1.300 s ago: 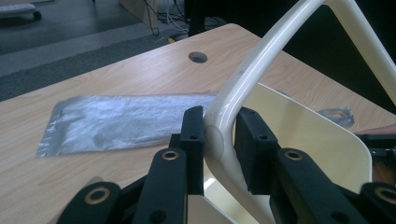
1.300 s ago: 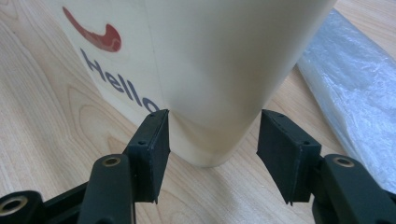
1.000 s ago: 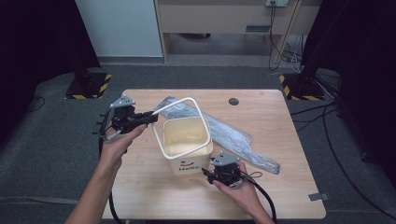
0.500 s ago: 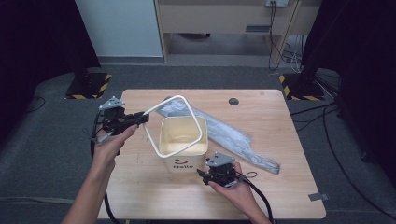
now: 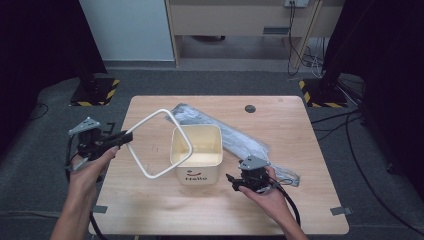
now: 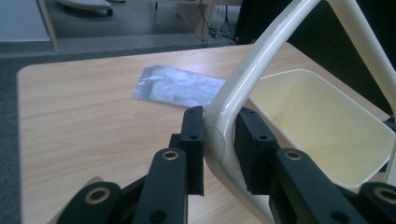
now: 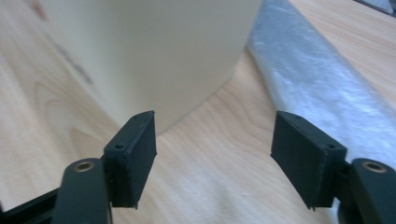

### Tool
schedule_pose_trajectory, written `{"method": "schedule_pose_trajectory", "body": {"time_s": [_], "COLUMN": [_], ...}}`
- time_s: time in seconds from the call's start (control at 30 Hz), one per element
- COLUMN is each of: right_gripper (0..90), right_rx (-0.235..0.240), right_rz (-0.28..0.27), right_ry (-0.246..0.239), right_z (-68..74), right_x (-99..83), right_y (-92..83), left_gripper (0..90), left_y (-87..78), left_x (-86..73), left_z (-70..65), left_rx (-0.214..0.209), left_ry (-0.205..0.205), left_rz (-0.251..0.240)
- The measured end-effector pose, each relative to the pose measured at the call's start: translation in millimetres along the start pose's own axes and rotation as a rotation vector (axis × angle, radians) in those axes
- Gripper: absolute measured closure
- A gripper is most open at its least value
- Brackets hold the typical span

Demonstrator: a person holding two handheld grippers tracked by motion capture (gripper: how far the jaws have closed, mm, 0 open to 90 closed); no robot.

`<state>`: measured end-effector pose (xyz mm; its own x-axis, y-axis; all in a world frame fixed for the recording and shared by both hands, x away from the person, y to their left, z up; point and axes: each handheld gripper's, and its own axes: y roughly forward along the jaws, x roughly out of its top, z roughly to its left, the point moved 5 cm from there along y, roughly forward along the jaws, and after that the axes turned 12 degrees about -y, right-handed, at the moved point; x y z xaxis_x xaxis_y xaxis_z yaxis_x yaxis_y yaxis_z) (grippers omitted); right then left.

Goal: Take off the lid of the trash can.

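Your left gripper (image 6: pixel 219 154) pinches the bucket (image 5: pixel 196 156) handle (image 5: pixel 150 137), swung out toward the tabletop's left edge; the bucket stands mid-table; your right gripper (image 7: pixel 215 158), jaws just opened and empty, waits beside its near corner; lifting seems still ahead.

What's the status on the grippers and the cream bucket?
Left gripper shut on cream plastic bucket's handle, swung out left. Right gripper open, jaws just opening, nothing between. Crinkled silver bag behind bucket.

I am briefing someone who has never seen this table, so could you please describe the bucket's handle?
On the wooden table stands a cream bucket. Its handle, a pale looped bar, swings out to its left, pinched in the left tool; the silver bag lies flat.
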<state>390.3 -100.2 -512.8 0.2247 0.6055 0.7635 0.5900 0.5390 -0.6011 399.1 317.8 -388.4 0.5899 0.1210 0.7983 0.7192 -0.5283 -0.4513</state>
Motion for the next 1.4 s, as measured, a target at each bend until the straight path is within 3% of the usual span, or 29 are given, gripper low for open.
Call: {"method": "schedule_pose_trajectory", "body": {"time_s": [0.17,0.37,0.43,0.53,0.63,0.7,0.87,1.03,1.2,1.37,1.4], "right_gripper": [23.2,25.6,28.8,27.8,27.8,26.9,27.1,25.4,25.1,34.4,39.1], "right_rx": [-0.018,-0.033,-0.043,-0.033,-0.034,-0.035,-0.034,-0.009,-0.001,-0.023,-0.019], "right_rz": [0.008,0.019,0.035,0.061,0.082,0.101,0.081,0.102,0.138,0.182,0.173], "right_ry": [0.029,0.029,0.024,0.021,0.02,0.022,0.035,0.042,0.041,0.044,0.064], "right_z": [-17.3,-37.0,-50.2,-58.5,-70.4,-78.2,-85.0,-83.8,-79.0,-80.8,-82.2], "right_x": [-2.7,-1.1,-0.1,0.9,2.4,1.8,1.6,1.9,2.4,-1.2,-2.2], "right_y": [2.6,6.9,13.7,21.7,38.3,55.8,73.0,90.9,105.3,112.7,112.9], "left_gripper": [73.1,73.0,73.0,73.0,73.0,73.0,72.9,72.5,72.3,72.1,72.0], "left_y": [-21.0,-32.8,-33.3,-28.1,-15.7,-5.1,19.3,37.8,47.6,50.7,51.1], "left_x": [-13.1,-30.3,-36.3,-47.0,-59.4,-68.1,-84.3,-93.2,-99.1,-102.6,-103.5], "left_z": [24.8,58.4,69.4,83.4,93.4,98.5,108.3,112.4,116.9,117.8,117.9], "left_rx": [0.044,0.12,0.142,0.182,0.192,0.195,0.198,0.198,0.214,0.221,0.22], "left_ry": [-0.026,-0.051,-0.06,-0.072,-0.087,-0.091,-0.113,-0.135,-0.127,-0.125,-0.124], "left_rz": [0.007,0.018,0.031,0.077,0.126,0.16,0.221,0.259,0.302,0.3,0.302]}}
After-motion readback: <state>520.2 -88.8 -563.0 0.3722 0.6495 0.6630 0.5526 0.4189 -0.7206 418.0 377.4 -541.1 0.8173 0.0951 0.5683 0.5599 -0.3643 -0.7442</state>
